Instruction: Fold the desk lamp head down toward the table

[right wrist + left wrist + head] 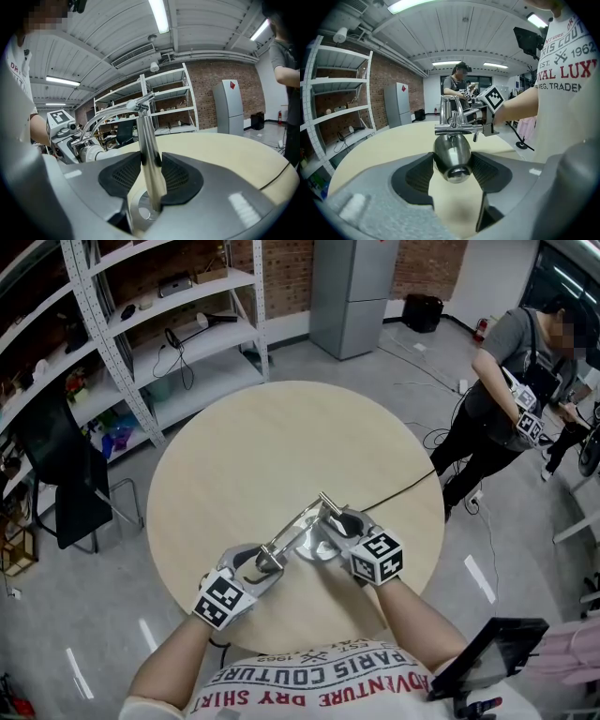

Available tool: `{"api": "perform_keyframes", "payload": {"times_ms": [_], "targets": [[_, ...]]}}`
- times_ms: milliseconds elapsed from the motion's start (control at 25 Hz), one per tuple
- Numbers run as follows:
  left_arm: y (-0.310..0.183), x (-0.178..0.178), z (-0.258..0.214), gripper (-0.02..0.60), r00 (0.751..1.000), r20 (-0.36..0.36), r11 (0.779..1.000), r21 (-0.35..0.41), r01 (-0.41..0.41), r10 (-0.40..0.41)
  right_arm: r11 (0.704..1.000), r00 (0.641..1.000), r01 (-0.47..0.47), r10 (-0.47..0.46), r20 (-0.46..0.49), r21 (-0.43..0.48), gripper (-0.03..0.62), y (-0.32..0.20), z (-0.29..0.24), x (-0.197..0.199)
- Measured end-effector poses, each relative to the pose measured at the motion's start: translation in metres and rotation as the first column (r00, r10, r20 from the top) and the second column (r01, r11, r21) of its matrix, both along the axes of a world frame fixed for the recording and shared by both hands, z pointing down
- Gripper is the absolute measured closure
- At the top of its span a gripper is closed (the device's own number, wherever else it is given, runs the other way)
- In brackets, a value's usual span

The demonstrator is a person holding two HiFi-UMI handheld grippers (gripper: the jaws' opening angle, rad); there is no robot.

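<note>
Round pale table [281, 437] bears the desk lamp [319, 547]; a black cable [403, 491], perhaps its cord, runs to the edge

lamp head [451, 151]: polished metal, mirror-glossy | lamp post [151, 154]: smooth shiny chrome | lamp base [139, 212]: bright flat metal | table [281, 432]: pale wood-look top, matt, smooth | left gripper [452, 162]: grey plastic shell, satin | pads [417, 176]: black, ribbed, matt, rubbery | floor [94, 652] at the table's 8 o'clock: grey, glossy | shirt [309, 682] at 6 o'clock: white printed cloth
</note>
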State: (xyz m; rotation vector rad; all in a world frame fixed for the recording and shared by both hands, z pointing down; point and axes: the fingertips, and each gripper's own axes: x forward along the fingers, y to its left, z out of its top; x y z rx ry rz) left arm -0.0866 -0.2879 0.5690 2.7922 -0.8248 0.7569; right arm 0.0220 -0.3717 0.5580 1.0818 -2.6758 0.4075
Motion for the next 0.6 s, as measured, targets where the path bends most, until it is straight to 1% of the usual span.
{"api": "perform_keyframes", "payload": {"times_ms": [360, 600], "targets": [[-0.002, 0.005, 0.011, 0.324, 1.0, -0.018, 1.0, 0.017, -0.001, 0.001, 1.0, 1.0, -0.003, 0.003, 0.003, -0.007, 0.458, 0.0, 0.004, 0.002], [-0.005, 0.007, 0.016, 0.324, 1.0, -0.009, 1.0, 0.018, -0.004, 0.004, 1.0, 1.0, -0.004, 0.004, 0.005, -0.017, 0.459, 0.001, 0.002, 0.0]]}}
